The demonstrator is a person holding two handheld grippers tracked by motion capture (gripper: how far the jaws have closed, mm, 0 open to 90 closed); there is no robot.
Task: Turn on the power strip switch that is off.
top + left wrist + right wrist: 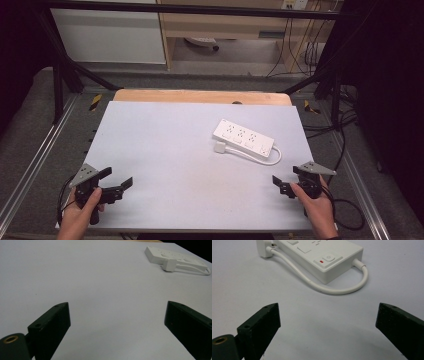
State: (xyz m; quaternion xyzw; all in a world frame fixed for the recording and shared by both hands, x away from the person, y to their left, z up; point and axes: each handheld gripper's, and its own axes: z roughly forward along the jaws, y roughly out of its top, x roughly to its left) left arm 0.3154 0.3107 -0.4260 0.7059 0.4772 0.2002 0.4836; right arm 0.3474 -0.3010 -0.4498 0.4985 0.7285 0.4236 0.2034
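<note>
Both hand-held grippers wait at the near edge of the counter point(150, 125), empty and with their jaws spread wide. Left hand-held gripper point(119, 183) sits near the near-left corner, right hand-held gripper point(281, 185) near the near-right corner, each held in a hand and aimed inward over the bare white surface.

A white power strip point(243, 136) lies flat on the right half of the counter, towards the far edge and set at a slant, well apart from the left tool and nearer the right one. Its short white cable point(332, 287) loops out of one end and runs back along the near side to the plug point(220, 147), which lies loose just beside the strip's other end.

Judging from this, the work has not begun: this looks like the approach stage, with nothing touched yet. A sensible next move would bring the right tool forward to the plug or cable while the left one steadies the strip's body.

No brand name or readable writing shows; the strip carries a power symbol on its switch point(328, 257) and a small red mark point(321, 261) beside it.
</note>
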